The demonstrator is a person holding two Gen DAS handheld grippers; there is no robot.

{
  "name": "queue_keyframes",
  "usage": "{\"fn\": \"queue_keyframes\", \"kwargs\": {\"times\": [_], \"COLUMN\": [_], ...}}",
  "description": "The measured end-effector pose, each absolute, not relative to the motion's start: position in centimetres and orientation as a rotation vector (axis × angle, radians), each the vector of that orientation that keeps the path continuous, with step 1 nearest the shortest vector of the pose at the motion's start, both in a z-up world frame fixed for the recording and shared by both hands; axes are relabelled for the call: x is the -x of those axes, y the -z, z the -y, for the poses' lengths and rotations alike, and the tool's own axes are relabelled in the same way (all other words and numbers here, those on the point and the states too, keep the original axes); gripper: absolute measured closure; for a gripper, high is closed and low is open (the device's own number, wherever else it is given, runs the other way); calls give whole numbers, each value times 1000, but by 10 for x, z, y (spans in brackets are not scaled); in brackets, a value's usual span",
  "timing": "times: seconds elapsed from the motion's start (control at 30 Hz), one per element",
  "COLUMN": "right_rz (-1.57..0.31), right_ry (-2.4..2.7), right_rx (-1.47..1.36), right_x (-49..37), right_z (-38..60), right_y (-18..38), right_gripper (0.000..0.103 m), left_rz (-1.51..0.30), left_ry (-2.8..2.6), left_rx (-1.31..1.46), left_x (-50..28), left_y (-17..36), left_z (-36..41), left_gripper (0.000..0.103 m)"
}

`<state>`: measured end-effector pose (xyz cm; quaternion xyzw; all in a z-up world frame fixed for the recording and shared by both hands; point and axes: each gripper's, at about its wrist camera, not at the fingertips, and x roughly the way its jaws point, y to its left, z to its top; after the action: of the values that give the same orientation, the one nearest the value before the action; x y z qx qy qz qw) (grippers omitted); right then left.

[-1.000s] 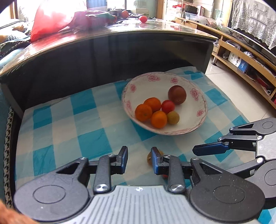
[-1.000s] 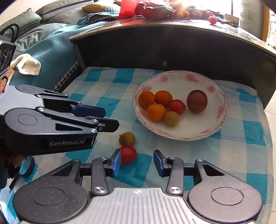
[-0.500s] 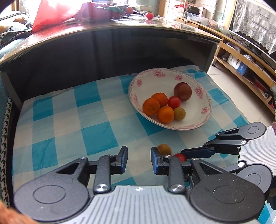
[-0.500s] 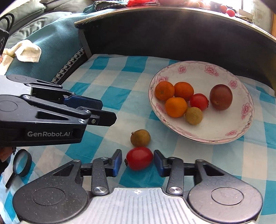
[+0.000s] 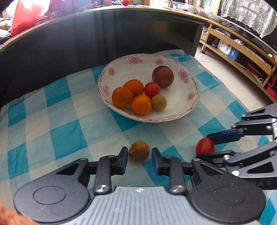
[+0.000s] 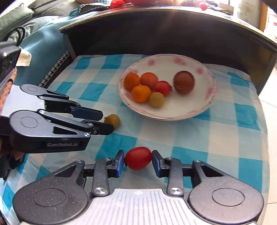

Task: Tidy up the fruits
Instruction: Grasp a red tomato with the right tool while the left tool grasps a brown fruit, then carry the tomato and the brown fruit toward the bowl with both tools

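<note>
A white flowered plate (image 5: pixel 188 83) on the blue checked cloth holds three oranges (image 5: pixel 141 104), a red tomato, a yellowish small fruit and a dark red-brown fruit (image 5: pixel 162 76). Nearer to me, a brownish small fruit (image 5: pixel 139 151) lies on the cloth between the fingers of my left gripper (image 5: pixel 139 161); a thin gap shows at its right side, so the pads do not press it. My right gripper (image 6: pixel 138 160) is closing on a red tomato (image 6: pixel 138 158), and both pads touch its sides. In the right wrist view the left gripper (image 6: pixel 107 121) straddles the brownish fruit (image 6: pixel 113 120).
A dark curved tabletop (image 5: pixel 121 22) overhangs the cloth behind the plate, with a red bag (image 5: pixel 26 15) on it. A wooden shelf unit (image 5: pixel 242 52) stands to the right across tiled floor. A teal sofa (image 6: pixel 43 48) lies left of the cloth.
My right gripper has shifted over the red tomato and narrowed until its pads touch it. My left gripper has sunk and moved so that the brownish fruit now sits between its fingers.
</note>
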<state>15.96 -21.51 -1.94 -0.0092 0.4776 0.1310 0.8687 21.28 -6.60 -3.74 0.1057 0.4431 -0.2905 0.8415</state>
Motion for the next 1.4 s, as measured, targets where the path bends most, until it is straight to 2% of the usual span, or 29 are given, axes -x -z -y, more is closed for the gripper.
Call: {"fn": "queue_keyframes", "kwargs": {"times": [0.37,0.53,0.77,0.97,1.2,1.4], "right_rz": [-995,-1006,-999,-992,-983,-971], "right_ry": [-268,-274,-275,-280,-280,-281], "right_rx": [37,49,72,84,97,104], "right_x": [-154,-155,-153,-154,-155,-157], "right_z": [233,232,229,229,226,223], "right_y": [23,26,25,26,27,27], "right_gripper": [73,69,69,67,66,66], "left_rz": [-880,-901,-939,-936,-925,-918], "left_ry": [591,607,559,525,543,543], "left_rx": [-283,-310,-292,-243,-251,-254], "left_x": [-203,-191,-167,-161,-166,-165], "left_y": [43,40,40,42,44,44], "left_z": [74,75,65,59,60,60], "left_gripper": [66,66,66,64,58,58]}}
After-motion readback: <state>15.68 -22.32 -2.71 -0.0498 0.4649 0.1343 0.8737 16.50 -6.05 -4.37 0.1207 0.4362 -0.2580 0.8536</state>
